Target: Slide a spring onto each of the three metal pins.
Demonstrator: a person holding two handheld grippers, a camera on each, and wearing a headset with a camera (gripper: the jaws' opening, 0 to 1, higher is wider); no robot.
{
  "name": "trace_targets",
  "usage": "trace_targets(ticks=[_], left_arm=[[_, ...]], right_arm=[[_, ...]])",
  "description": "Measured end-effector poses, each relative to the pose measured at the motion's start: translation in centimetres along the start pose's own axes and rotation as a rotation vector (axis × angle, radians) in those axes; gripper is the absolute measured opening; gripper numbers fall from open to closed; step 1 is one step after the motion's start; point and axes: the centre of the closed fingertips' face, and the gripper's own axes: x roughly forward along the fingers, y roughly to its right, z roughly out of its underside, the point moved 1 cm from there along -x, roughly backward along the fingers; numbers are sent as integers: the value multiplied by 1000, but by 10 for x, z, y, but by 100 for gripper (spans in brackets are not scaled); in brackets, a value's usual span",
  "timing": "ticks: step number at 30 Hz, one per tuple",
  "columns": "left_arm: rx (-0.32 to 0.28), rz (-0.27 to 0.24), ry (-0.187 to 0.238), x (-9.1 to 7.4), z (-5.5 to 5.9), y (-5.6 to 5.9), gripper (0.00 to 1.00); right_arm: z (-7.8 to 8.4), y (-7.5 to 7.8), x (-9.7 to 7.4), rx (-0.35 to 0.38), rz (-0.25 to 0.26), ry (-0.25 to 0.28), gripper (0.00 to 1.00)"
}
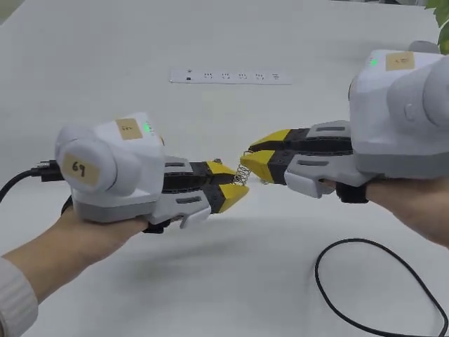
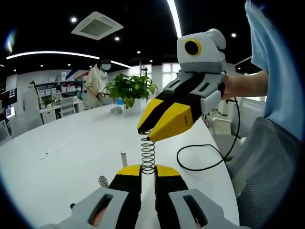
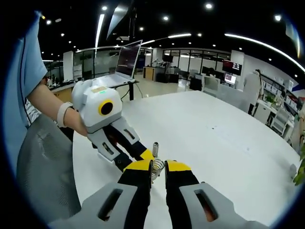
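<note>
Both ends of the spring (image 1: 243,174) are hidden between left gripper (image 1: 238,182) and right gripper (image 1: 247,157) jaws; cable (image 1: 358,241) cut off at bottom right.

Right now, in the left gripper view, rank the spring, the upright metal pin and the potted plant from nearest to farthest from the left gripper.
1. spring: between the left gripper's own jaw tips.
2. metal pin: upright on the table, just beyond and left of the jaws.
3. potted plant: at the table's far end.

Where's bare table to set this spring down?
Bare table lies between the power strip and the tongs, and on the near side, left of the black cable loop. Crowded where the left gripper and right gripper meet on the spring.
</note>
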Motion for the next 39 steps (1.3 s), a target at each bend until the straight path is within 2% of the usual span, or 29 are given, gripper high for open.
trace_targets(ticks=[6,9,11,13,17,20,21,22,24,27,30,31,33,37,39], left_arm=[[2,4,-4,-2,2,2,2],[2,7,-6,-2,4,4,2],[4,7,-6,-3,4,4,2],[1,9,-5,-3,5,5,2],[6,19,-6,-4,5,7,2],[17,31,-12,-5,6,10,2],[33,40,-26,-6,9,12,2],[44,41,-32,-7,10,12,2],[36,47,-39,-8,12,14,2],[52,49,-58,-10,18,15,2],[55,51,-69,-12,22,17,2],[58,56,-76,-12,23,18,2],[71,60,-88,-13,25,19,2],[86,69,-112,-16,30,21,2],[92,72,-121,-17,31,22,2]], right_arm=[[1,-2,0,-11,-9,-12,8],[3,-4,-1,-35,-30,-15,8],[4,-5,-2,-33,-35,-18,11],[5,-7,-3,-16,-55,-26,19],[9,-10,-5,-63,-84,-63,19],[10,-14,-9,-116,-151,-106,21],[13,-16,-11,-122,-179,-130,23],[14,-12,-12,-128,-180,-153,25],[16,-16,-16,-174,-221,-179,22],[20,-15,-19,-220,-268,-235,23],[22,-18,-19,-270,-298,-269,23],[21,-18,-17,-281,-297,-266,23],[23,-22,-16,-289,-335,-283,22],[26,-29,-11,-345,-378,-311,21],[25,-34,-10,-349,-405,-319,21]])
